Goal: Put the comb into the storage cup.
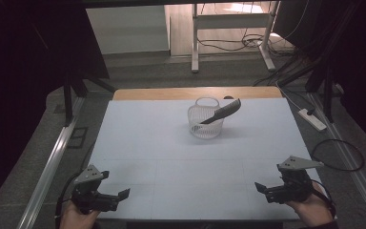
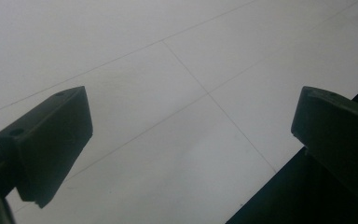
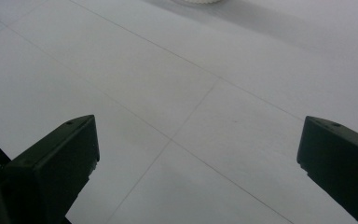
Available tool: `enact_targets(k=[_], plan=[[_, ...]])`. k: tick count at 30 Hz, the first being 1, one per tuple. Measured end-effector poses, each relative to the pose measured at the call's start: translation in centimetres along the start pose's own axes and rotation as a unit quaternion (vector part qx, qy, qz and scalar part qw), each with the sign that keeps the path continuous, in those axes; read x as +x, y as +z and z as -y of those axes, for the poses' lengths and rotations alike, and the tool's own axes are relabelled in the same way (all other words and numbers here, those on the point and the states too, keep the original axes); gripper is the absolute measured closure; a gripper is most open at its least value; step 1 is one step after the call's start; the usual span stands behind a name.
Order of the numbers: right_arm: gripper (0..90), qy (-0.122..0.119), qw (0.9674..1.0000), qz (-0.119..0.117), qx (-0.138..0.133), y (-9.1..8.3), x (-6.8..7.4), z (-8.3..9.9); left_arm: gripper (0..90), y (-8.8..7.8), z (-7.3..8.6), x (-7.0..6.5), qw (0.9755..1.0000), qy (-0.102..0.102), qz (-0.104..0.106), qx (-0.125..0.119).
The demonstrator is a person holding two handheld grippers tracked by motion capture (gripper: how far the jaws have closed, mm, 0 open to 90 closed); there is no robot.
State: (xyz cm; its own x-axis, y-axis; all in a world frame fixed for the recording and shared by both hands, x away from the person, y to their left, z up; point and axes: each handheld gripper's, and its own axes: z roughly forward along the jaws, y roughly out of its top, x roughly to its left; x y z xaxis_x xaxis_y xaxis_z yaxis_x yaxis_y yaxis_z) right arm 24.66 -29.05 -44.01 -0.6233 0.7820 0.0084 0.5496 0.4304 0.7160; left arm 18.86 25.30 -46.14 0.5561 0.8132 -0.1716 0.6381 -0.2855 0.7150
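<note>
On the white table (image 1: 171,157), the basket (image 1: 205,125) stands at the far middle, well apart from both of our grippers at the near edge. It lies ahead and to the right of our left gripper (image 1: 116,196), ahead and to the left of our right gripper (image 1: 263,190); we judge the right one slightly nearer. The comb (image 1: 222,111) leans in the basket, its long axis rising from the low left end inside up to the right, where it pokes past the rim. The basket is a small white mesh tub with a loop handle at its far side; the comb is dark and slim. Both grippers hover with jaws spread wide, holding nothing.
</note>
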Motion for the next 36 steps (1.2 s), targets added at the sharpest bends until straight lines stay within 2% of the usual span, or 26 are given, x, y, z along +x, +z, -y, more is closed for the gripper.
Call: enact_targets(k=[18,36], plan=[[0.0,0.015,0.9997,0.020,0.003,-1.2,-0.6,1.4,0.0,0.0,0.0,0.1,1.0000,0.000,0.009,-0.003],[0.0,0.032,0.9989,0.035,0.005,-2.3,-1.0,2.6,0.0,0.0,0.0,0.0,1.0000,0.002,0.008,-0.002]])
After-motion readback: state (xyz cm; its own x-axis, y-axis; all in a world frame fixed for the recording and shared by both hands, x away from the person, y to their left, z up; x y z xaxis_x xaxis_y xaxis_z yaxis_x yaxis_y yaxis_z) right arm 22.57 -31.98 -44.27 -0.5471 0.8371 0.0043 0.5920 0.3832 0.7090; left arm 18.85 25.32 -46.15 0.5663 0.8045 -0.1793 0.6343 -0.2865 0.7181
